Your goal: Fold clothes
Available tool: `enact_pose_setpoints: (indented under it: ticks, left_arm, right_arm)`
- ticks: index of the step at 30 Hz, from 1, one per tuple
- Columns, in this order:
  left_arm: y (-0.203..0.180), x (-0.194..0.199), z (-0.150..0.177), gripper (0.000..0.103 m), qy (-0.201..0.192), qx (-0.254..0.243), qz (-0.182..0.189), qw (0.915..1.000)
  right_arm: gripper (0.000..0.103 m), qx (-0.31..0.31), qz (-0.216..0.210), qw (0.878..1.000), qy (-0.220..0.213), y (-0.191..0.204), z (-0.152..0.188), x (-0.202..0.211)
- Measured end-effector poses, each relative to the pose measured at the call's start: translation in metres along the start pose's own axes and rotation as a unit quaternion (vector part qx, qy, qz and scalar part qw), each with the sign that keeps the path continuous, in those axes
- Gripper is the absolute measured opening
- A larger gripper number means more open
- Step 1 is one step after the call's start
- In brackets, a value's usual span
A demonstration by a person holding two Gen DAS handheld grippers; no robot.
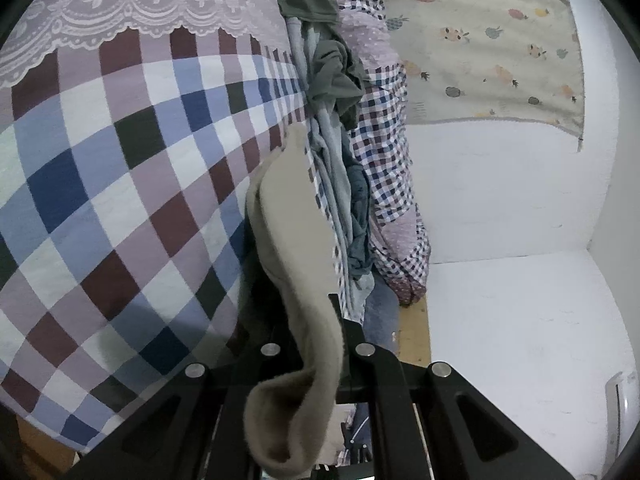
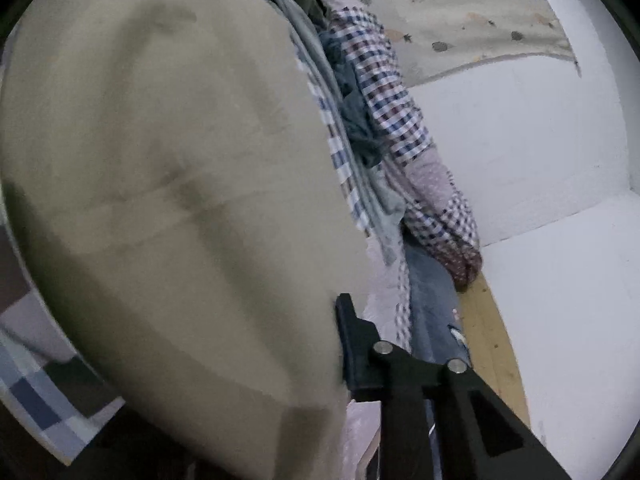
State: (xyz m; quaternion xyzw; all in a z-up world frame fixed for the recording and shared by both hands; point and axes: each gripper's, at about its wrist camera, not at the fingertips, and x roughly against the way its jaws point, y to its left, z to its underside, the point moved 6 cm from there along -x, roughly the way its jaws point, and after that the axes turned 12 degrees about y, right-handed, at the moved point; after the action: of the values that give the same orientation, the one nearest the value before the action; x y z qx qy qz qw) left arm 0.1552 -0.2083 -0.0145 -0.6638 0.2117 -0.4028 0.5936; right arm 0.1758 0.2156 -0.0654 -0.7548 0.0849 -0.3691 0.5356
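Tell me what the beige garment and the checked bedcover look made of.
Beige garment: a soft, fuzzy knit or fleece by its look; the matte surface is napped and the rolled edge thick. It is held in the left gripper.
Checked bedcover: thin, flat woven cloth, probably cotton; the printed squares lie smooth with no pile, and white lace trims it.

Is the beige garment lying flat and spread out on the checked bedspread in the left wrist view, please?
No, the beige garment hangs bunched from the left hand-held gripper, above the checked bedspread.
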Motion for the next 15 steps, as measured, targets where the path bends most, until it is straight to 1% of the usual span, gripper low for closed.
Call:
enact_pose_setpoints:
  ticks: [3,6,11,15]
  left_arm:
    - [0.002,0.000,0.001,0.006,-0.001,-0.002,-0.013,0.9999]
    - [0.001,0.000,0.002,0.006,-0.003,-0.007,-0.017,0.9998]
    - [-0.015,0.004,0.006,0.006,-0.005,-0.031,-0.009,0.9995]
    - [-0.040,0.016,0.010,0.005,-0.012,-0.052,0.006,0.9986]
  right_arm:
    - [0.013,-0.014,-0.021,1.000,-0.005,-0.008,0.001,0.005]
    - [0.012,-0.030,-0.023,0.999,-0.018,-0.022,-0.003,0.013]
    - [0.011,-0.070,-0.019,0.996,-0.046,-0.063,-0.011,0.042]
    - [0.011,-0.100,-0.011,0.992,-0.070,-0.099,-0.018,0.071]
